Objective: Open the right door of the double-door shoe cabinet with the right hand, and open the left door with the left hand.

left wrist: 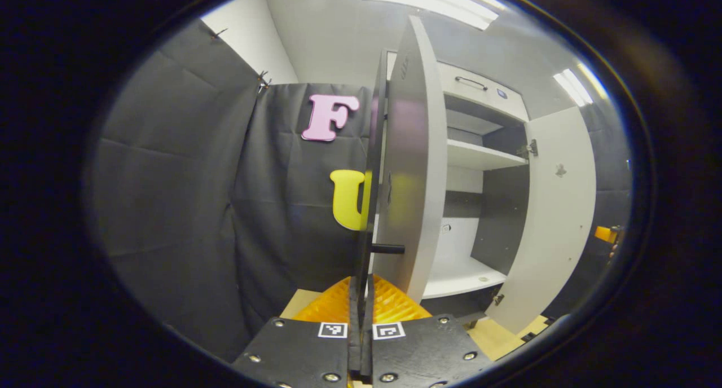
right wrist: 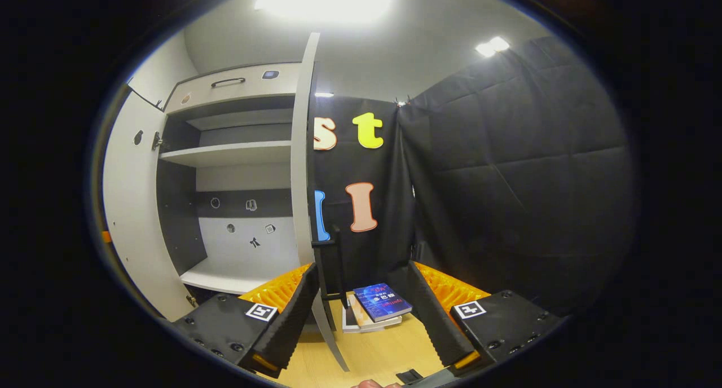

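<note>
Left gripper (left wrist: 361, 320): fingers together, clamped on the handle (left wrist: 365, 224) of the cabinet's left door (left wrist: 409, 168), which stands swung open, edge-on. Right door (right wrist: 302, 151) also open, shelves (right wrist: 225, 152) bare; right gripper (right wrist: 361, 312) spread apart around its handle (right wrist: 330, 264), books (right wrist: 377, 306) on the floor beyond.

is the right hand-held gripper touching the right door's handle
Apart. In the right gripper view the right hand-held gripper stands open, and the dark handle on the right door sits between its fingers with a gap on each side.
</note>
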`<state>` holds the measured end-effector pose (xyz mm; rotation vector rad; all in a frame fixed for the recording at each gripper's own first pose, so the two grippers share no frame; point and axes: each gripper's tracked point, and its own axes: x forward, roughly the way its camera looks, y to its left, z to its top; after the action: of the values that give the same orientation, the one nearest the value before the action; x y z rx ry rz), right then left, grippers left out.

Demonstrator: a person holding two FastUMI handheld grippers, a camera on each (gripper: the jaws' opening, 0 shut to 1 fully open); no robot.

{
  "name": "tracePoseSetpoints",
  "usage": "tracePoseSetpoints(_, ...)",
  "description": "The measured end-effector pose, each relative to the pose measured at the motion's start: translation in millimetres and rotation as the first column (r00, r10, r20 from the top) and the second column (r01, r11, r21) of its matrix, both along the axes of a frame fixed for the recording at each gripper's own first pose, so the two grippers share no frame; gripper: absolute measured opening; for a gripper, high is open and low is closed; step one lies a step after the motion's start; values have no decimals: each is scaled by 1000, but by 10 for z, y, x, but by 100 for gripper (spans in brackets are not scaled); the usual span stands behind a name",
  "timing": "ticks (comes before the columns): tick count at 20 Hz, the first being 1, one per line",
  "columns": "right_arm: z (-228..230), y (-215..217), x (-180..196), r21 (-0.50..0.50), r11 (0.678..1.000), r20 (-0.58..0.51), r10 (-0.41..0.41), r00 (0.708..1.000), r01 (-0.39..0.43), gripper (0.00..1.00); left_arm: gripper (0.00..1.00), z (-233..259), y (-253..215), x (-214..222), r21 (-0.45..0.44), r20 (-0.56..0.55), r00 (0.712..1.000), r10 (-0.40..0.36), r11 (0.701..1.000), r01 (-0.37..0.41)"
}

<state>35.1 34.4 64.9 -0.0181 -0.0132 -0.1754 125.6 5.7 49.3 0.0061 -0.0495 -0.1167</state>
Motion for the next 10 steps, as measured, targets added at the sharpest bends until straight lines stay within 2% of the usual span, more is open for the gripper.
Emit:
tracePoseSetpoints(2,0,104,-20,22,1000,12,12,1000,-12,98,0,53,29,-36,46,44,998,41,998,-43)
tracePoseSetpoints(4,-17,212,-26,28,999,8,28,1000,-28,98,39,77,59,-85,92,87,993,75,992,-83)
tracePoseSetpoints(7,-181,330,2,-28,999,-30,41,999,-42,98,96,-13,-44,-106,120,91,994,59,990,-69)
tracePoseSetpoints(10,-312,539,-61,-35,997,-42,73,996,-74,98,96,-152,-249,-232,92,52,999,17,996,-22)
